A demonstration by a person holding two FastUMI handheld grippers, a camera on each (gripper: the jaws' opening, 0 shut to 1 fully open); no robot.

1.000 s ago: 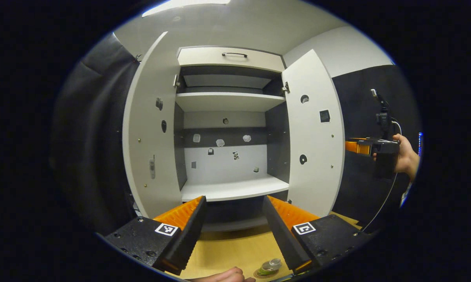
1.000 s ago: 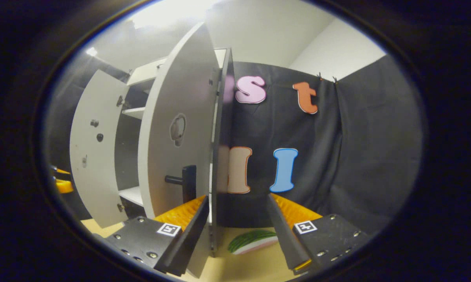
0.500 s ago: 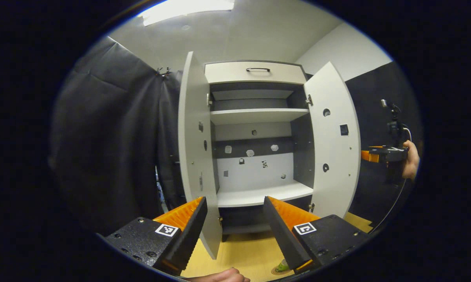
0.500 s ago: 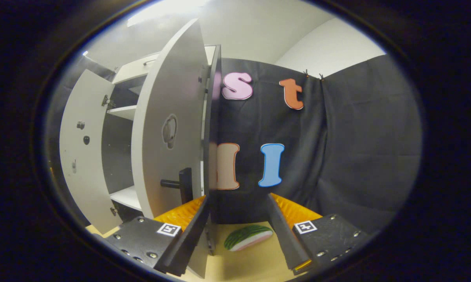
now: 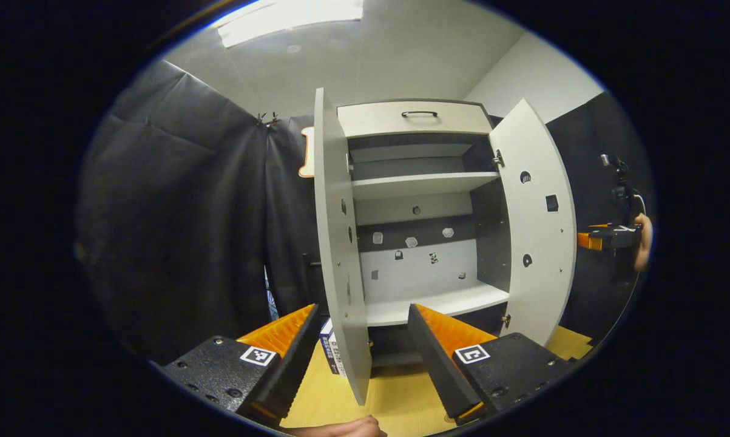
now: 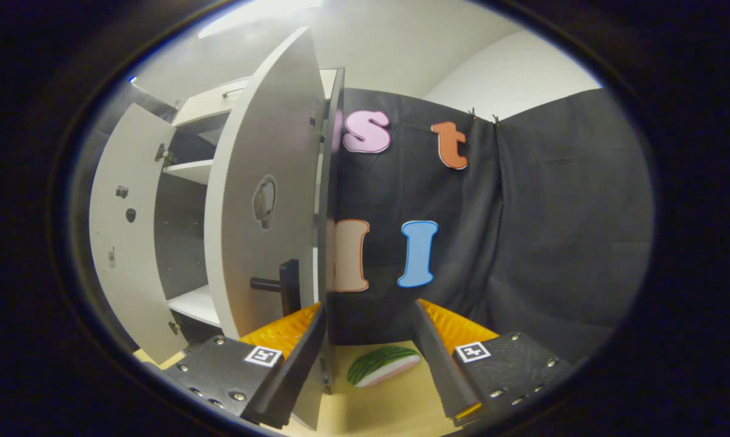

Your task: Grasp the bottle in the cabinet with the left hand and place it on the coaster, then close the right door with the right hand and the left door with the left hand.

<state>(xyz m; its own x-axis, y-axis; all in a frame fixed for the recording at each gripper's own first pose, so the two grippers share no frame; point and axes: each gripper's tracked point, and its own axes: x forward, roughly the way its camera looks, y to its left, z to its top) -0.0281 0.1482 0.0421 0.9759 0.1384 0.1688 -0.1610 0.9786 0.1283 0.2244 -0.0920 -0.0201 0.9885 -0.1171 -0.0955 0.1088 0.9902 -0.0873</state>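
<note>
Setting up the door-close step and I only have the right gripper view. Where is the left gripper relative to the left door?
Observer: In the left gripper view, the left gripper is open. The free edge of the left door stands in the gap between its fingers. I cannot tell if they touch.
Operator: Anything behind that door?
Observer: A small box stands on the table by the door's lower corner, beside the cabinet.
Operator: How does my gripper look from there?
Observer: The right gripper is out past the outer side of the right door, about mid-height, held by a hand.
</note>
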